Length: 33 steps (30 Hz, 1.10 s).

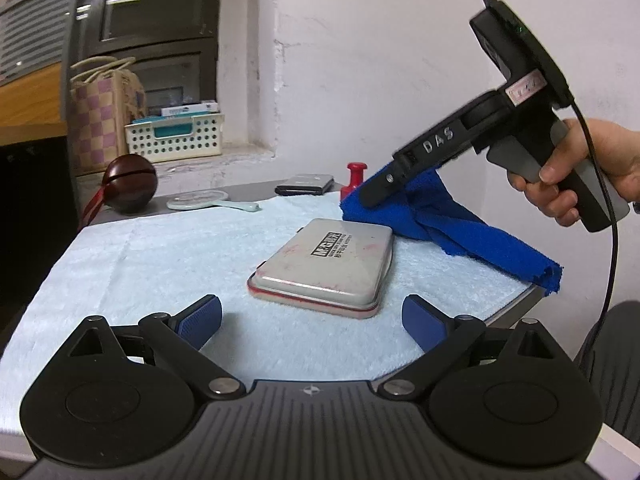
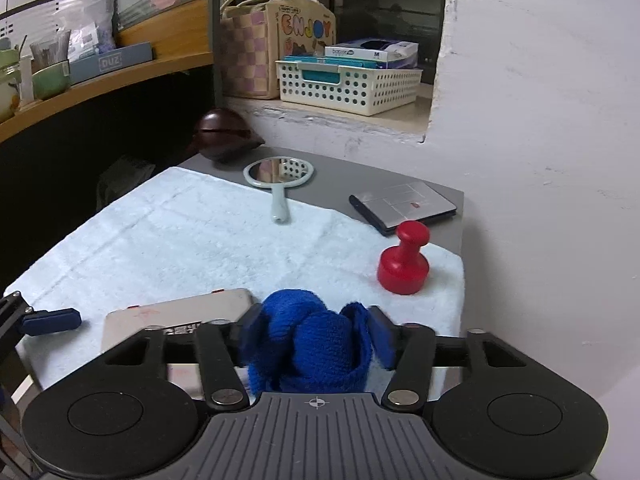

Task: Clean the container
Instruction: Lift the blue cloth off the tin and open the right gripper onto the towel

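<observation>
A small grey table (image 2: 452,216) stood against a white plaster wall, most of its top covered by a pale towel (image 1: 160,252), presumably laid there to catch stray ink. On the towel lay the container (image 1: 324,266), a flat metal stamp-pad tin with its lid down, red smears across the lid and along its near rim. The left gripper (image 1: 312,322) hovered low just in front of the tin with its blue-padded jaws spread wide and nothing between them, lined up as though to steady the tin from the sides. The right gripper (image 2: 310,326), held by a hand (image 1: 576,176) on its handle, was clamped on a bunched blue cloth (image 1: 448,220), which hung beside the tin's far right corner; a loose tail draped toward the table's right edge. Whether the cloth touched the tin could not be told. The red marks suggested wiping was yet to finish (how much had gone already, one view cannot say). A red stamp (image 2: 404,260), a hand mirror (image 2: 278,178) and a flat silver case (image 2: 404,206) sat farther back, clear of the working area.
</observation>
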Motion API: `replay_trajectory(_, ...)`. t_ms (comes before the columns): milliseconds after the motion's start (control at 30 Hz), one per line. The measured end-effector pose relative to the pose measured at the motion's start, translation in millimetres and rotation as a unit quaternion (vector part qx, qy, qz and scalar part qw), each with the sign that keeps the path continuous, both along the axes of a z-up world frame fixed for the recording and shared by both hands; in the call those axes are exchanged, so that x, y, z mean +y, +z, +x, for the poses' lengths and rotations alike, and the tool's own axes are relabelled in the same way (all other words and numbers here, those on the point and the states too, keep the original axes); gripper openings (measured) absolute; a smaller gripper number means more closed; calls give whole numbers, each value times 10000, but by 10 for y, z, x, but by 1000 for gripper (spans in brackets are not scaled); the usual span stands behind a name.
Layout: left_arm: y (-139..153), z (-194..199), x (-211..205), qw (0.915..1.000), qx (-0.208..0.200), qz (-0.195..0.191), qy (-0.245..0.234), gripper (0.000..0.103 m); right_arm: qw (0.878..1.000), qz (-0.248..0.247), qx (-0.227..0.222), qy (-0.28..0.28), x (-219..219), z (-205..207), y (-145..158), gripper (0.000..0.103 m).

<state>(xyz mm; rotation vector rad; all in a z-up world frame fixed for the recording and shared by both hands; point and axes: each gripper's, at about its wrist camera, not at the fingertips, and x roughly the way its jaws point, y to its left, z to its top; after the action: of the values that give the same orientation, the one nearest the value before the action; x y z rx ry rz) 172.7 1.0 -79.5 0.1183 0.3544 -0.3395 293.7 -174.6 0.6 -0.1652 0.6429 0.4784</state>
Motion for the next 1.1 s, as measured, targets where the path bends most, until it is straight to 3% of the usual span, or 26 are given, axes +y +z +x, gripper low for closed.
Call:
replay_trajectory(233, 64, 201, -100, 9994, 209, 222, -180, 99, 9994, 248, -171, 149, -83, -169, 102, 83)
replay_trajectory(400, 74, 323, -84, 9987, 405, 134, -288, 99, 9983, 438, -262, 278, -157, -326, 187, 83)
replay_trajectory(533, 79, 401, -63, 9981, 480, 135, -349, 100, 9959, 793, -77, 433, -263, -472, 198, 83)
replay_trajectory(700, 93, 465, -69, 9975, 524, 168, -434, 100, 9944, 876, 63, 580, -269, -612, 124, 83)
replay_trajectory(800, 96, 426, -73, 9978, 517, 148, -392, 98, 9936, 935, 107, 622, -245, -648, 102, 83)
replay_trajectory(867, 97, 400, -76, 9979, 513, 134, -364, 90, 9927, 1015, 140, 631, -238, -683, 99, 83)
replay_trajectory(1100, 108, 283, -101, 9983, 517, 91, -251, 88, 9889, 1278, 364, 667, -171, -670, 9, 83)
